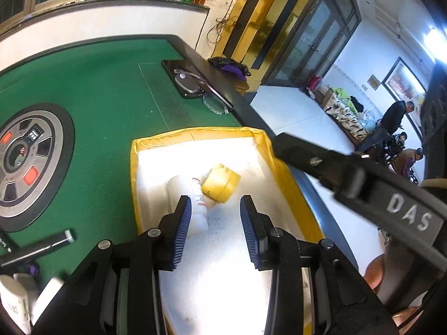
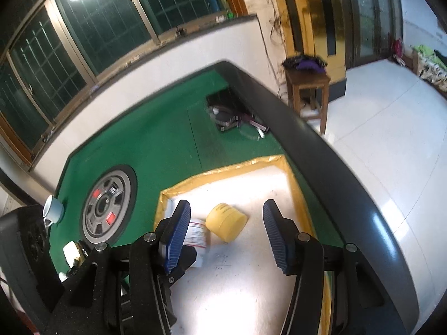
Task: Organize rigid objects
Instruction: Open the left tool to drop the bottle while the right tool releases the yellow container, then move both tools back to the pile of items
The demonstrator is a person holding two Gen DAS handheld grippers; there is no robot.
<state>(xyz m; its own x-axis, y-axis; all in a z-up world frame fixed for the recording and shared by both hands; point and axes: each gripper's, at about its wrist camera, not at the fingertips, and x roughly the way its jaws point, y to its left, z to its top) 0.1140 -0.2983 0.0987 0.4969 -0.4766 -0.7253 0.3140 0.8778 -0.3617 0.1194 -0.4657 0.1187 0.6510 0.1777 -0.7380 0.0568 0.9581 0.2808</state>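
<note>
Both grippers hang over a yellow-rimmed white tray [image 1: 134,167] at the green table's [image 1: 106,83] right edge. The left gripper [image 1: 215,217] stands released, nothing between its pads. The right gripper [image 2: 226,223] holds nothing, its jaws spreading wider. A yellow jar [image 1: 221,182] lies on its side mid-tray, touching a toppled white bottle [image 1: 184,187]. Glasses [image 1: 201,89] rest on a dark tablet [image 1: 176,69] by the far right edge.
</note>
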